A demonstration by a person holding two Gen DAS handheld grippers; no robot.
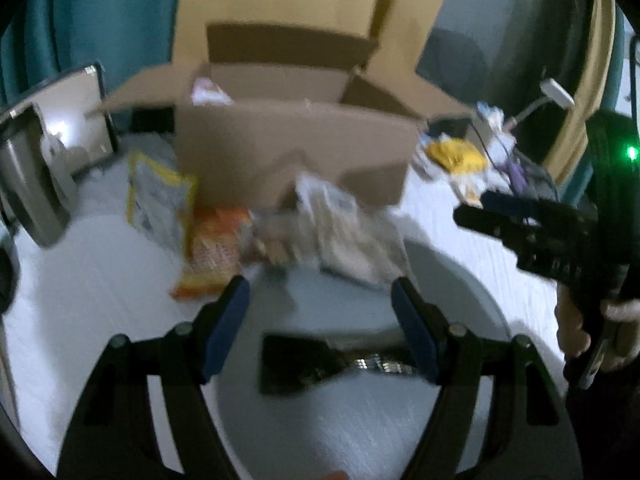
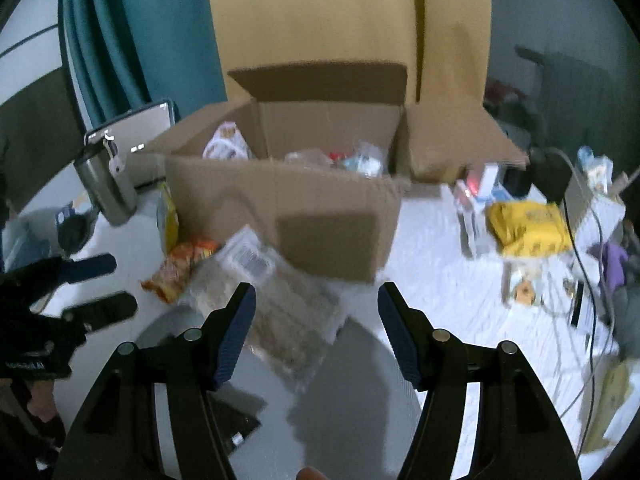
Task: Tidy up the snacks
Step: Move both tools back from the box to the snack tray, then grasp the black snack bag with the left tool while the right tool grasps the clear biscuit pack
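Note:
An open cardboard box stands on the white table and holds several snack packs. In front of it lie an orange snack bag, a clear bag of brown snacks and a yellow-edged pack. A dark packet lies on a grey round plate. My left gripper is open and empty above that packet. My right gripper is open and empty over the clear bag.
A steel tumbler and a tablet stand left of the box. A yellow bag, small boxes and cables clutter the right side. A teal curtain hangs behind.

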